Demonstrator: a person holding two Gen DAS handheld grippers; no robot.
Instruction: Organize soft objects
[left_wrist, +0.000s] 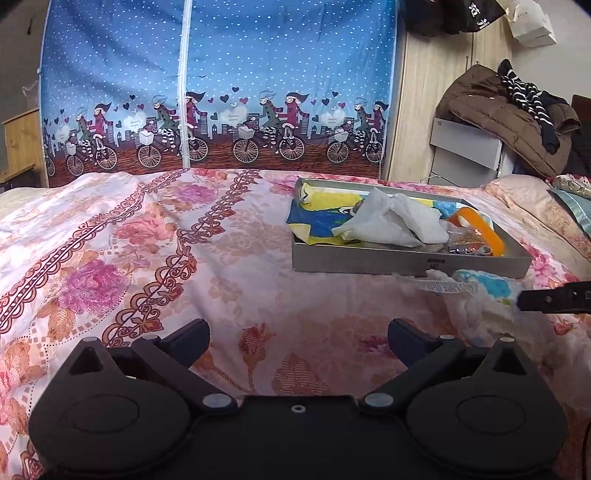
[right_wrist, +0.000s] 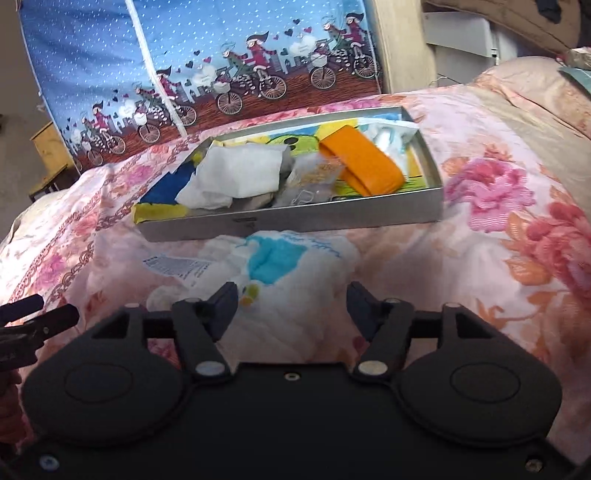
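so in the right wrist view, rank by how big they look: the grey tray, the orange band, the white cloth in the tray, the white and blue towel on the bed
1. Grey shallow metal tray.
2. White fluffy towel with the blue patch, though it lies nearest the camera, which inflates it.
3. White crumpled cloth.
4. Orange flat band, only slightly smaller than the cloth; they look close.

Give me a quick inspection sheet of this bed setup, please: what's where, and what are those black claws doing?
Surface: floral bedspread, rumpled.
Job's things: grey tray holding a white cloth, an orange band and a blue-yellow cloth; a white and blue cloth lies on the bed against the tray's near wall.
Clutter: clear packet in the tray.
Grippers: left gripper open over bare bedspread; right gripper open, hovering over the white and blue cloth.
Cables: nothing seen.
Surroundings: blue bicycle-print curtain; brown jacket on a white cabinet.
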